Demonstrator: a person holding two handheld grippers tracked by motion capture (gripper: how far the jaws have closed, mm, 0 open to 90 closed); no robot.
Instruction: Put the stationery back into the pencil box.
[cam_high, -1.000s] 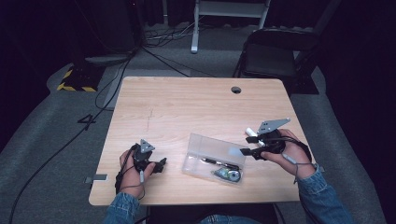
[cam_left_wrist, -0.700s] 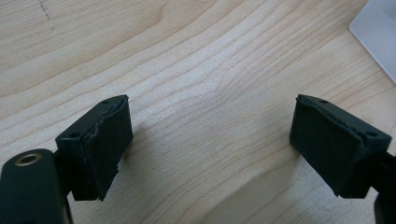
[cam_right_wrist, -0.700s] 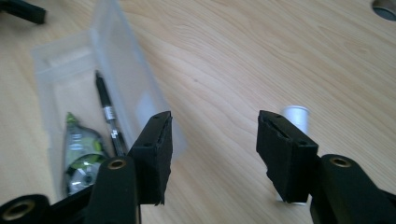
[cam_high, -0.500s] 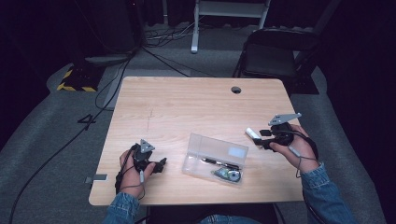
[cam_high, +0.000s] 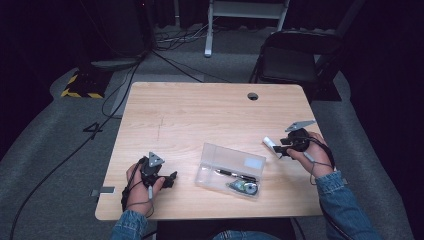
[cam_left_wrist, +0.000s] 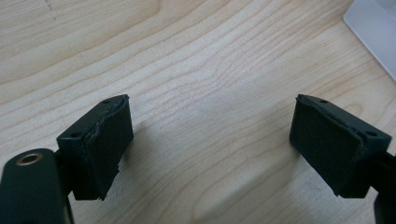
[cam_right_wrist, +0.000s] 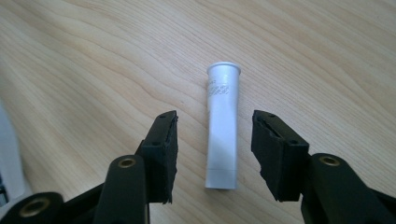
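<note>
A white plastic tube (cam_right_wrist: 221, 135) lies flat on the wooden table (cam_high: 200, 115), right of a clear plastic case (cam_high: 227, 159). My right gripper (cam_right_wrist: 215, 126) is low over the tube, one jaw on each side. Its jaws have just been closing, but a gap still shows between each pad and the tube. From above, that right gripper (cam_high: 276, 148) points left at the white tube (cam_high: 270, 143). My left gripper (cam_high: 169, 179) rests near the front left edge. Up close the left gripper (cam_left_wrist: 212, 107) stands wide open over bare wood.
The clear case holds a pen (cam_high: 235, 174) and a small round item (cam_high: 246, 187). A corner of the case (cam_left_wrist: 373, 28) shows in the left gripper view. A cable hole (cam_high: 252, 96) sits near the far edge. A dark chair (cam_high: 295, 65) stands behind the table.
My right gripper has shifted right, away from the clear case, and sunk toward the table around the white tube. The left hand has stayed still.
</note>
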